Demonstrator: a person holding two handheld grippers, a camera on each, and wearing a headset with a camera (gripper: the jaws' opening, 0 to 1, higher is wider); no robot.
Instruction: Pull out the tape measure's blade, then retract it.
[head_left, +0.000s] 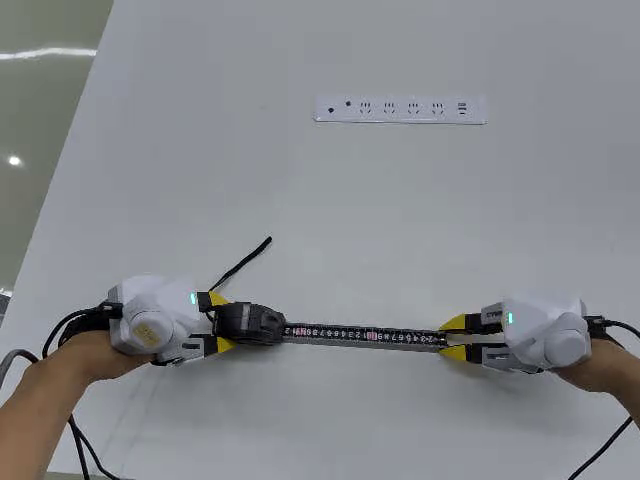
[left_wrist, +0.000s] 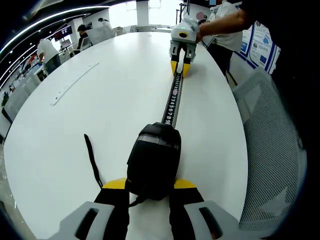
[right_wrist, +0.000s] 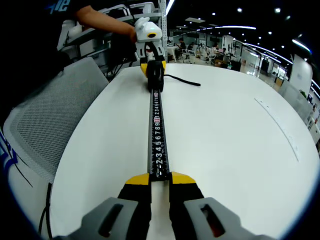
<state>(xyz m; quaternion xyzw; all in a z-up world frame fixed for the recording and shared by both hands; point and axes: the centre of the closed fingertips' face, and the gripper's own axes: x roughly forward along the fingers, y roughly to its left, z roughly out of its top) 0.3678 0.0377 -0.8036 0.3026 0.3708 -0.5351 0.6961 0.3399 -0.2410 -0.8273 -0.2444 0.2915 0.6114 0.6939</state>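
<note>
Tape measure case (head_left: 250, 323) in closed left claw (head_left: 220, 322), blade (head_left: 365, 336) tip in closed right claw (head_left: 455, 337).

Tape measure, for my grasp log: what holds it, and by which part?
Left gripper clamps the case; right gripper pinches the blade at its free end.

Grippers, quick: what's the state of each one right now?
Left gripper: shut on the black tape measure case.
Right gripper: shut on the end of the extended black blade with white numerals.
</note>
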